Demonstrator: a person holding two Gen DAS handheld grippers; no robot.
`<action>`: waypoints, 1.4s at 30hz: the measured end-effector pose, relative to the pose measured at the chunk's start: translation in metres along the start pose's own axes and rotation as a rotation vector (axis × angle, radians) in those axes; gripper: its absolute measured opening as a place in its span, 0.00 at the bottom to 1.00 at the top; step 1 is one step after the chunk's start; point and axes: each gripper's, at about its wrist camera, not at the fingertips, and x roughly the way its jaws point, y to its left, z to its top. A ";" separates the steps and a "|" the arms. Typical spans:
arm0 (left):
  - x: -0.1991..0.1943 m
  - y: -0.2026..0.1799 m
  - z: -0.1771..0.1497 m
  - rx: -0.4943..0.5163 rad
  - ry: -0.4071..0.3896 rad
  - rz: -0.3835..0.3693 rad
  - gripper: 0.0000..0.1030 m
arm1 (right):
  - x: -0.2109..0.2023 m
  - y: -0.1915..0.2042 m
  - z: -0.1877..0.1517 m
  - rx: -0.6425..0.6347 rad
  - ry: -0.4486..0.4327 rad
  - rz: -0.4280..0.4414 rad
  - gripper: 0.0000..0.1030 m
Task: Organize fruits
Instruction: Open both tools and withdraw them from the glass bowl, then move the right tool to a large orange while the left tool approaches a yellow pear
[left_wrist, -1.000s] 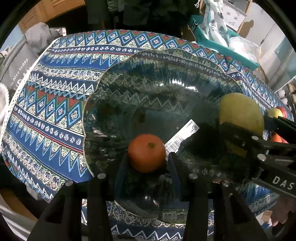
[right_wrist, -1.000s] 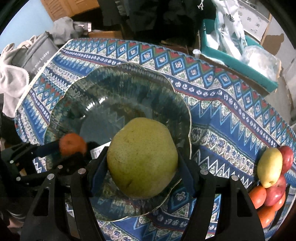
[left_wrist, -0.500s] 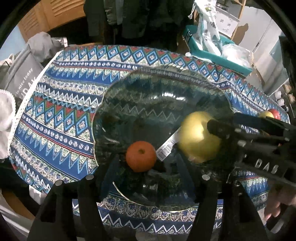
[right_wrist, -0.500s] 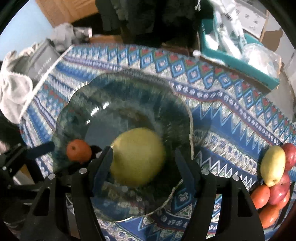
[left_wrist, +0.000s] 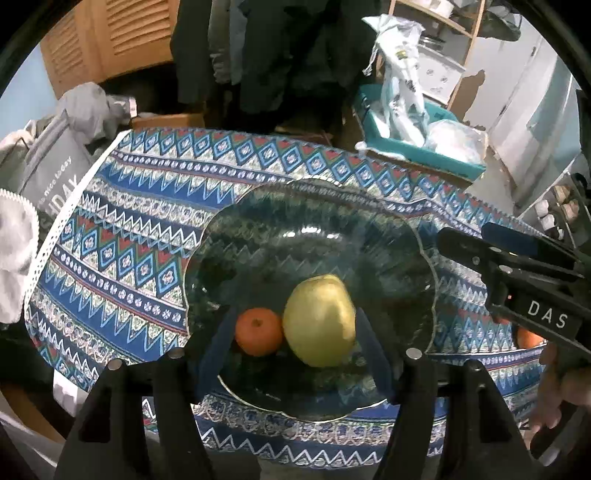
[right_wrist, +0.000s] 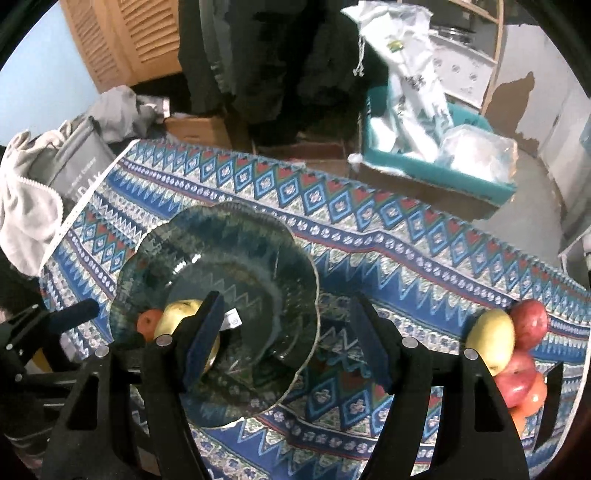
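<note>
Both tongs hang released, the left tongs (left_wrist: 295, 354) opening wider over the bowled pear (left_wrist: 319, 319), the right tongs (right_wrist: 291, 347) beside the fruit pile (right_wrist: 511, 354): round, firm, slippery, best pinched across the middle.

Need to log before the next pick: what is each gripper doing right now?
Left gripper: jaws opening, holding nothing; orange and pear lie in the bowl.
Right gripper: open, empty.

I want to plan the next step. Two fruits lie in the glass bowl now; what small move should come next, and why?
Probably swing the right gripper, which holds nothing, toward the fruit pile at the tablecloth's right edge. The orange and yellow pear already rest in the bowl, while the left gripper is opening around them.
</note>
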 end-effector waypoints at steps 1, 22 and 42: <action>-0.002 -0.002 0.001 0.003 -0.005 -0.003 0.67 | -0.004 -0.001 0.000 0.001 -0.008 -0.006 0.69; -0.038 -0.061 0.008 0.099 -0.083 -0.054 0.72 | -0.089 -0.052 -0.013 0.064 -0.149 -0.097 0.71; -0.056 -0.121 0.013 0.182 -0.123 -0.084 0.78 | -0.145 -0.123 -0.052 0.172 -0.224 -0.174 0.79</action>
